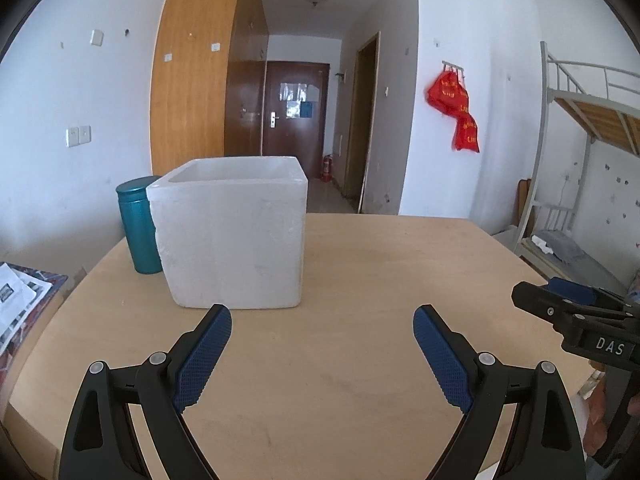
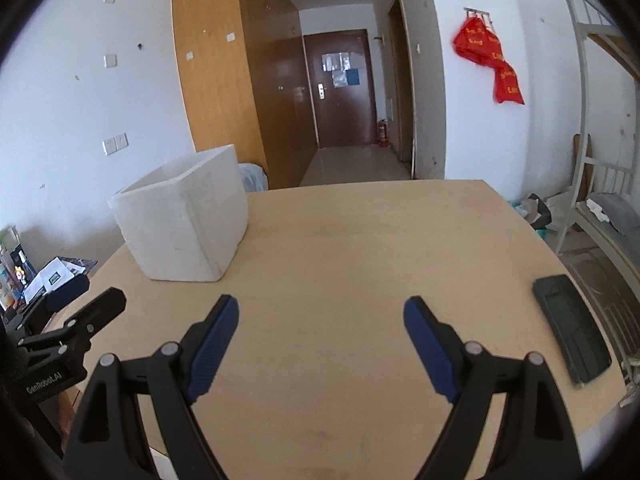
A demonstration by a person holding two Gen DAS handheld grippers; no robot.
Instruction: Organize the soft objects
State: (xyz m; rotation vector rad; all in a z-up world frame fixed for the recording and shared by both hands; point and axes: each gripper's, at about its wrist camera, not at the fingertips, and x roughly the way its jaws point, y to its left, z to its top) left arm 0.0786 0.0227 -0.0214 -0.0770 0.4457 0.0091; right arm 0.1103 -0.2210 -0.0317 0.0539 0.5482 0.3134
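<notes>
A white foam box [image 1: 234,236] stands open-topped on the wooden table [image 1: 360,360], at its back left; its inside is hidden. It also shows in the right wrist view [image 2: 184,228]. My left gripper [image 1: 322,320] is open and empty, just in front of the box and a little to its right. My right gripper [image 2: 321,308] is open and empty over the bare middle of the table. No soft object shows in either view. The right gripper's body shows at the right edge of the left wrist view [image 1: 576,316].
A teal canister [image 1: 138,226] stands behind the box's left side. A dark flat phone-like object [image 2: 570,328] lies at the table's right edge. Papers [image 1: 16,296] lie left of the table. A bunk bed [image 1: 580,160] stands at the right.
</notes>
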